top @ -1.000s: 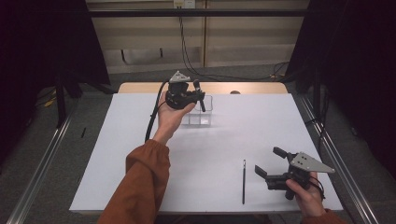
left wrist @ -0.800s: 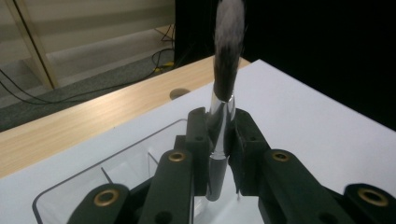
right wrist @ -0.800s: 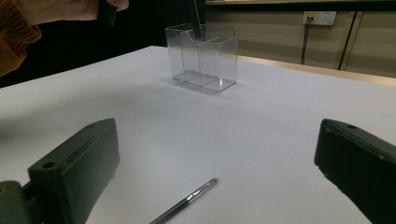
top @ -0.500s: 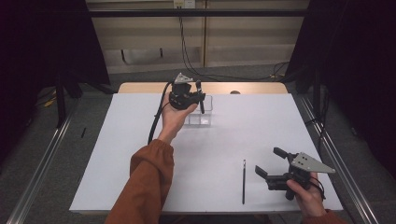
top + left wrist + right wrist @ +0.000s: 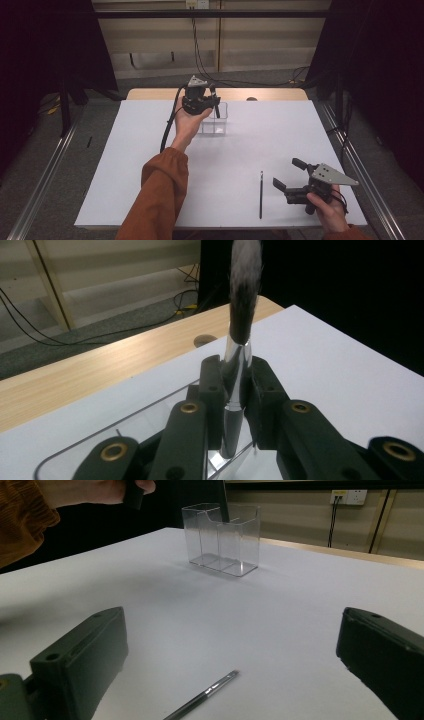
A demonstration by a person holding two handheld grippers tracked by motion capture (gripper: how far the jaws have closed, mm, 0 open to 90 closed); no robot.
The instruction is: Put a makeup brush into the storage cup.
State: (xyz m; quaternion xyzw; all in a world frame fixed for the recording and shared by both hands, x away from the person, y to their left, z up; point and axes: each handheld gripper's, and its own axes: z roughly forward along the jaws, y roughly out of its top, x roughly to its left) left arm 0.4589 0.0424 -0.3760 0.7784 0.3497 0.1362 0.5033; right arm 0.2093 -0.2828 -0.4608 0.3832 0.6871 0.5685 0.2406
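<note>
Two tools work a white counter: the left tool pinches a dark-bristled, silver-ferruled brush upright above a clear plastic two-compartment holder, where a tilt could miss the slot, while the right tool rests spread beside a slim dark pen.

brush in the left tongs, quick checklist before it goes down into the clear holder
1. Grip: left tongs shut on the brush at its metal ferrule: ok.
2. Brush orientation: bristles up, handle end pointing down: ok.
3. Handle over the clear holder: looks so in the left gripper view; which compartment, cannot tell.
4. Holder upright on the white table: ok.
5. Right tongs open, apart from the holder: ok.
6. Second brush lying flat, away from the holder: ok.
</note>
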